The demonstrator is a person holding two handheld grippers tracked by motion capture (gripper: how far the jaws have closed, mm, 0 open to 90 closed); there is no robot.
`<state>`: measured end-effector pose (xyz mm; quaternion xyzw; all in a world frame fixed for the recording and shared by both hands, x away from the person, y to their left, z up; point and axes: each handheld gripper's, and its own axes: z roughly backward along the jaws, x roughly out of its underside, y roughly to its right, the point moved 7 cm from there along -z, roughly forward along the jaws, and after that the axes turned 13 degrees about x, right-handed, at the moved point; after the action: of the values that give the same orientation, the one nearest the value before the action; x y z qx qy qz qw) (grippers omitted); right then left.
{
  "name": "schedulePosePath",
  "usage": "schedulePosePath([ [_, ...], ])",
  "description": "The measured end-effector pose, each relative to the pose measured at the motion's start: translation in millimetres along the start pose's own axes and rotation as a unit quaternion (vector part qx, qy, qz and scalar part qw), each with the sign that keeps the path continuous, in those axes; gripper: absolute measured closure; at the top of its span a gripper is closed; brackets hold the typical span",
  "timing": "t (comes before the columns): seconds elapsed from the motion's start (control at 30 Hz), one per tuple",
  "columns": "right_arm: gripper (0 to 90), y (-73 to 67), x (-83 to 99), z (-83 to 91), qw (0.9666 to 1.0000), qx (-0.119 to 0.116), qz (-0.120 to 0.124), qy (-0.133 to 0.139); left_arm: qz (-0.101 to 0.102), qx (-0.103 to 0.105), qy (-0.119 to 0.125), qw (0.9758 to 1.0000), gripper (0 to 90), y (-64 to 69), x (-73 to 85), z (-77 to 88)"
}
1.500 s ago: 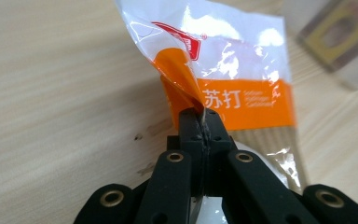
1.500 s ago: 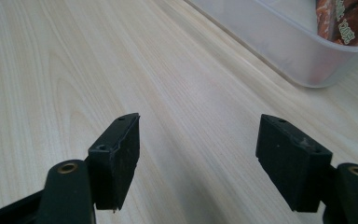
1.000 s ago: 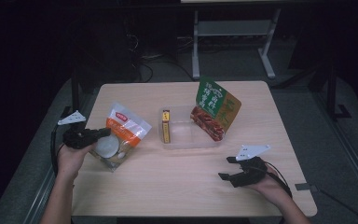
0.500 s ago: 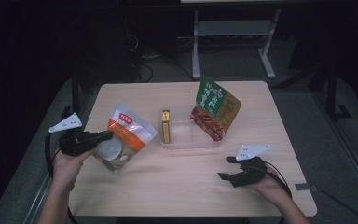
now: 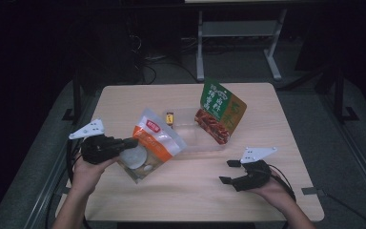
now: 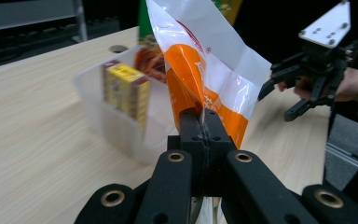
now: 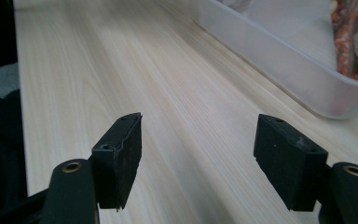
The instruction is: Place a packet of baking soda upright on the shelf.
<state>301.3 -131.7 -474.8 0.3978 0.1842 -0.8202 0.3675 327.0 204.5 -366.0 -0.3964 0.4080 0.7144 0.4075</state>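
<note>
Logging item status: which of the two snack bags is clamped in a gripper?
The orange-and-white bag, pinched by the left gripper off the table; the green-and-red bag stands in the clear tray, untouched.

The orange-and-white snack bag (image 5: 150, 145) has a clear window showing pale contents. It hangs tilted above the surface (image 5: 186, 195), pinched at one edge.

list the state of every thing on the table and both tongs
left tongs: shut on the bag
orange and white plastic snack bag: lifted, tilted
clear plastic tray: flat on table
green and red pouch: leaning upright in tray
small yellow box: upright in tray
right tongs: open, holding nothing
</note>
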Motion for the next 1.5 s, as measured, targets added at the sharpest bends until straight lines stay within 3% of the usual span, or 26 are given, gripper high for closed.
schedulePosePath([
  [0.27, 31.7, -14.7, -16.3, -3.2, 0.9988, -0.036, -0.013, 0.029, -0.002, 0.03, -0.004, 0.9995, 90.0, 14.1, 2.3, -33.1],
  [0.43, 32.2, -27.0, -29.7, -6.0, 0.9967, -0.059, -0.013, 0.053, 0.004, 0.031, 0.009, 0.9995, 90.0, 18.8, 1.9, -47.4],
  [0.67, 34.2, -39.8, -55.2, -13.5, 0.9935, -0.077, -0.007, 0.084, 0.005, 0.039, 0.014, 0.9991, 90.0, 25.3, -0.1, -59.7],
  [0.87, 39.3, -45.2, -73.8, -20.4, 0.9896, -0.089, -0.021, 0.11, 0.004, 0.04, 0.028, 0.9988, 90.0, 28.6, -2.6, -63.9],
  [0.97, 48.8, -42.7, -82.2, -21.6, 0.9871, -0.093, -0.03, 0.127, 0.006, 0.04, 0.032, 0.9987, 90.0, 28.5, -2.3, -65.2],
  [1.03, 60.8, -40.7, -86.6, -21.7, 0.9855, -0.097, -0.038, 0.134, 0.01, 0.042, 0.033, 0.9985, 90.0, 28.1, -1.7, -65.9],
  [1.2, 78.7, -33.9, -92.6, -22.9, 0.9836, -0.095, -0.053, 0.143, 0.013, 0.046, 0.035, 0.9982, 90.0, 26.4, 0.8, -66.9],
  [1.33, 88.8, -35.3, -92.3, -19.7, 0.9827, -0.109, -0.048, 0.142, 0.017, 0.045, 0.04, 0.998, 89.9, 24.6, 1.9, -68.2],
  [1.5, 89.9, -37.8, -94.7, -13.1, 0.9813, -0.127, -0.032, 0.141, 0.018, 0.043, 0.032, 0.9984, 89.7, 22.3, 4.2, -70.2],
])
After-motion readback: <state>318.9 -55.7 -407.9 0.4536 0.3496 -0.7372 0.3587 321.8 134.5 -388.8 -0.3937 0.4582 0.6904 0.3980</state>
